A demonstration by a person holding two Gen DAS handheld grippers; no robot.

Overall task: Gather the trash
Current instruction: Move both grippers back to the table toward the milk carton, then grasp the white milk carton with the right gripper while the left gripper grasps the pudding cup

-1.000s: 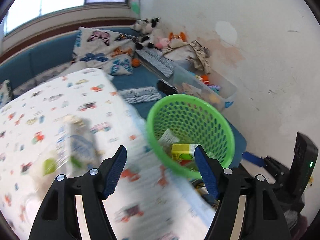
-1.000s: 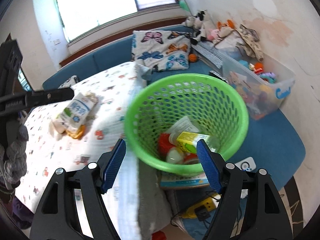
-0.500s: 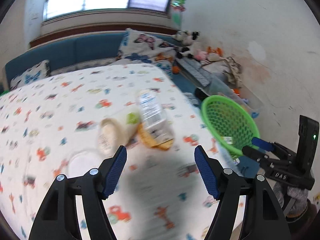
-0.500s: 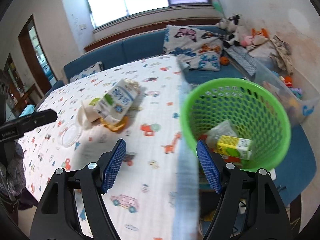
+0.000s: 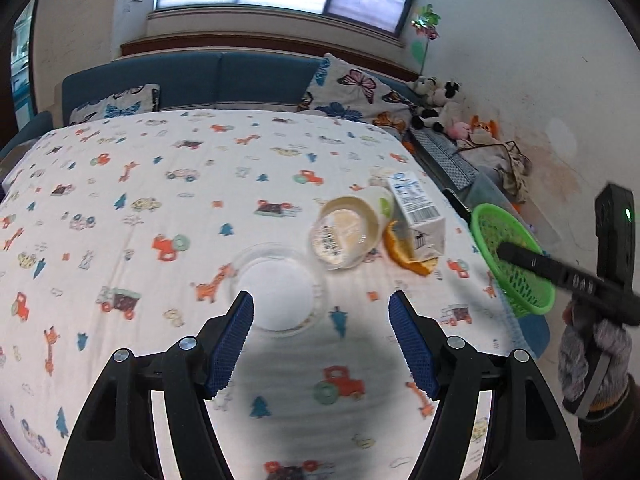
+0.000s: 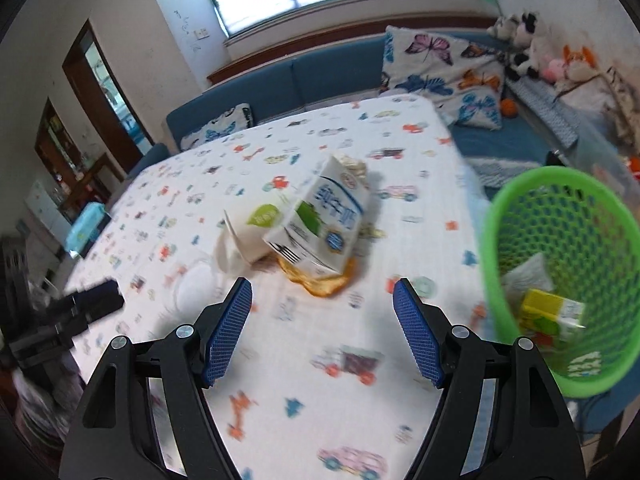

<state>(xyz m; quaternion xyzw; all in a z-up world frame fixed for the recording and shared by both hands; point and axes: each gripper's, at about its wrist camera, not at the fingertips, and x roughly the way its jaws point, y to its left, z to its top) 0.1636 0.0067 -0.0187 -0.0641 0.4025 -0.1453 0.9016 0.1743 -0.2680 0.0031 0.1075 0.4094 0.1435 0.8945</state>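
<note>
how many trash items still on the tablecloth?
4: clear lid nearest the left gripper, tipped cup beside it, milk carton lying over the orange peel. Carton may hide more.

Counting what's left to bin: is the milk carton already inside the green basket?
No, the milk carton lies on the tablecloth, outside the green basket.

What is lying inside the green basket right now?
In the green basket, the right wrist view shows a yellow carton, a crumpled whitish wrapper and something red beneath the carton. The basket's near wall and those pieces cover whatever lies deeper.
</note>
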